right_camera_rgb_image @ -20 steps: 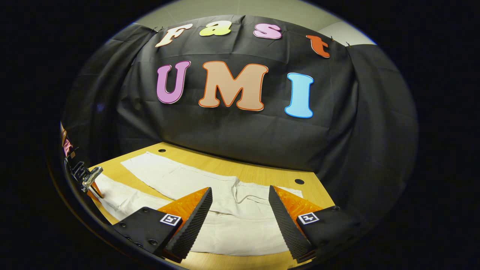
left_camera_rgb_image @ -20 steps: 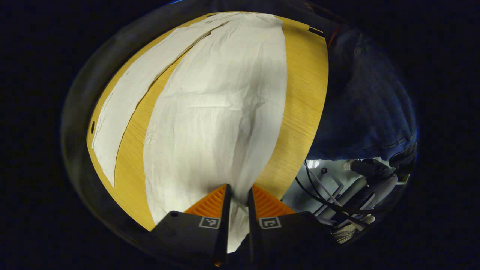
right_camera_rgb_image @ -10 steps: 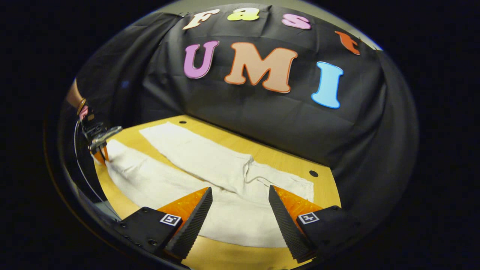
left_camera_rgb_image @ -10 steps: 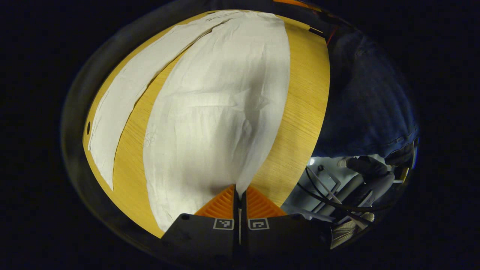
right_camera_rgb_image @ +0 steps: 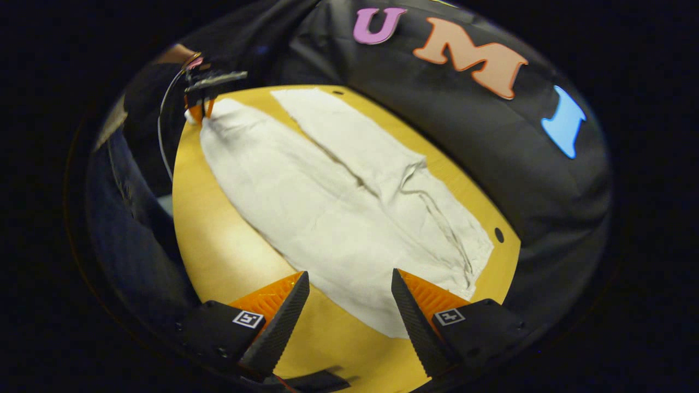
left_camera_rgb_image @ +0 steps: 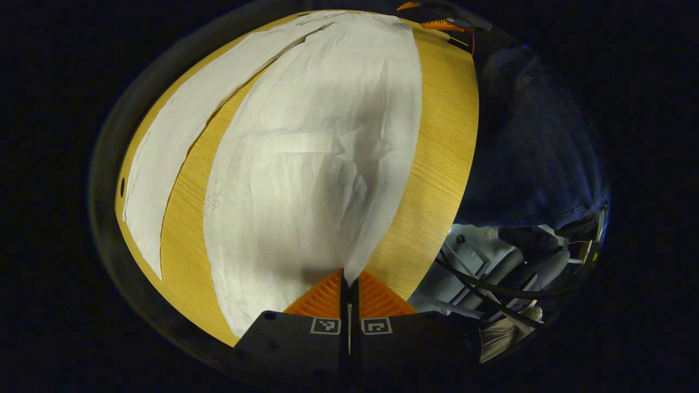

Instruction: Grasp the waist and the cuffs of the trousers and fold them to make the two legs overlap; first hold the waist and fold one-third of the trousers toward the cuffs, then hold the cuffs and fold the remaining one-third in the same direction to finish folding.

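My left gripper [left_camera_rgb_image: 348, 284] is clamped on a cuff of the trousers [left_camera_rgb_image: 311, 164]; thin, floppy cloth, I reckon; right gripper [right_camera_rgb_image: 349, 305] gapes empty above the waist, so pinch the hem there.

Overhead light is brightening the trousers [left_camera_rgb_image: 306, 164] and table [right_camera_rgb_image: 229, 256], leaving a soft grey shadow running down the cloth's middle. Edges are bending with strong fisheye distortion and fading dim; the person's clothing is sitting murky.
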Action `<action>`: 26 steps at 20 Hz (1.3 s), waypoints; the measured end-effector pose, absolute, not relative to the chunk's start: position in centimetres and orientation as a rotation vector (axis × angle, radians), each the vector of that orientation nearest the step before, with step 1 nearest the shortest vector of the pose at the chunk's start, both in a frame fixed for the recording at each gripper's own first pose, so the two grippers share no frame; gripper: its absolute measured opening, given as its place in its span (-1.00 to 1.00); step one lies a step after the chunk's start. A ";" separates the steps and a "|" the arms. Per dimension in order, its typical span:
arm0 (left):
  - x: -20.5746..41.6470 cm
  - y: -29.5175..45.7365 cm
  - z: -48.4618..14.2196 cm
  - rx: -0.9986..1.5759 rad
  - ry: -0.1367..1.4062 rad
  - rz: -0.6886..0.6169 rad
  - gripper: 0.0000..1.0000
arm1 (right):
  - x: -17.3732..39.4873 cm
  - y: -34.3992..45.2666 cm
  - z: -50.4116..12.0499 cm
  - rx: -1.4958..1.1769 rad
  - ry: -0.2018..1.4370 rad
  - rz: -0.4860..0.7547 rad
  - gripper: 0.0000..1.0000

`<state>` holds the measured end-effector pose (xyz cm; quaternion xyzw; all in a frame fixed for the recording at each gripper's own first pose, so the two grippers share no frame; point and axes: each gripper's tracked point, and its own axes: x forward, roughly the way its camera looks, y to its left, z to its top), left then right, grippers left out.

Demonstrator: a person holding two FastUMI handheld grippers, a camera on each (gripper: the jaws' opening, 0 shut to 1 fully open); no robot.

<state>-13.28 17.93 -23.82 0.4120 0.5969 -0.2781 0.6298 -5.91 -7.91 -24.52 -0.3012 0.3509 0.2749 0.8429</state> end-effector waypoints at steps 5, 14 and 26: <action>-12.9 17.8 -23.3 0.932 1.373 -0.634 -1.00 | -6.3 -8.5 -28.5 -0.694 0.892 0.662 0.94; -12.8 17.7 -23.6 0.923 1.411 -0.636 -1.00 | -6.4 -8.0 -30.0 -0.608 1.045 0.716 0.66; -13.2 17.8 -23.6 0.894 1.442 -0.630 -1.00 | -5.3 -8.7 -29.8 -0.678 1.042 0.600 -0.80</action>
